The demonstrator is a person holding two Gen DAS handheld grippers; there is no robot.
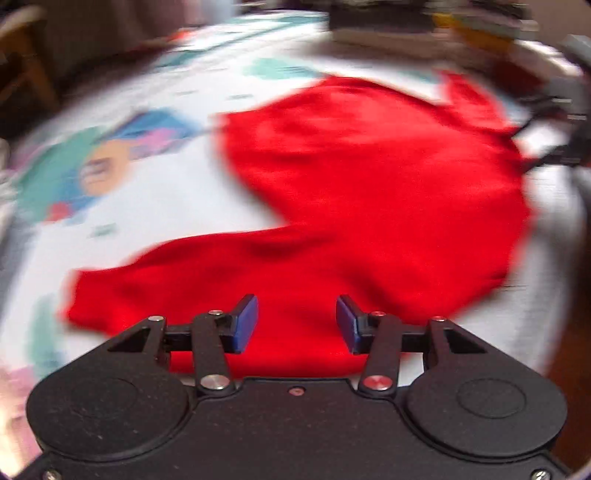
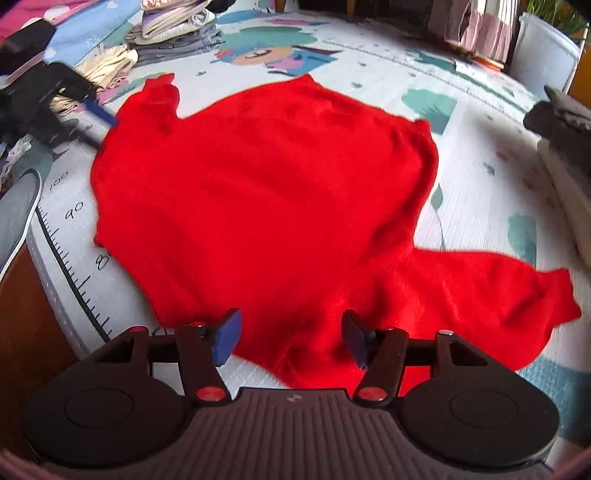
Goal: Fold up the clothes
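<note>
Nearest the lens, both sets of jaws stand wide apart and grip nothing: the right gripper [image 2: 291,339] hovers over the near edge of the red sweater [image 2: 266,192], the left gripper [image 1: 297,323] over one sleeve [image 1: 166,280]. Spread flat on the play mat [image 2: 461,110], sleeves out at 11 and 4 o'clock, the sweater looks unfolded, so the next move calls for pinching a sleeve. No container shows; folded clothes [image 2: 173,33] sit stacked at 11 o'clock.
</note>
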